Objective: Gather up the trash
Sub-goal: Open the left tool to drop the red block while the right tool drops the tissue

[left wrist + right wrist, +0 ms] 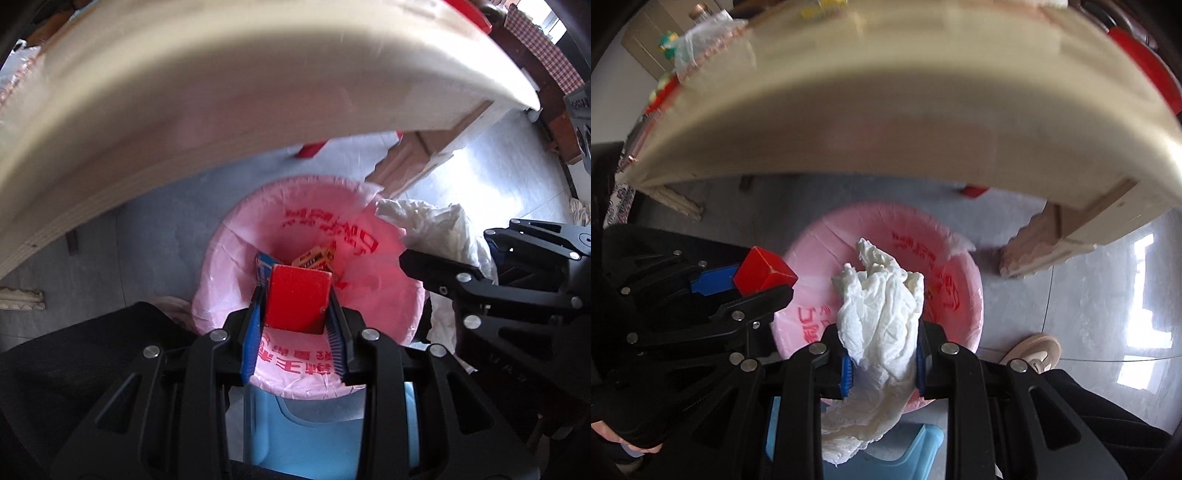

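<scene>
1. The bin (310,266), lined with a pink bag (229,280) bearing red print, stands on the grey floor (155,236) just below the edge of a pale table (221,92).
2. The left gripper (297,306) hangs over the near rim of the bin, its jaws clamped on a red box (298,302) held above the opening.
3. Down inside the bin lie a blue carton (264,264) and a yellow packet (314,258), close together at the bottom.
4. The right gripper (882,354) is over the bin's near rim too, its jaws clamped on a crumpled white tissue (882,306) that rises over the opening and trails down toward a light blue stool (908,450).
5. The two grippers are side by side above the bin, near each other but apart.
6. A beige shoe (1034,350) rests on the floor to the right of the bin.
</scene>
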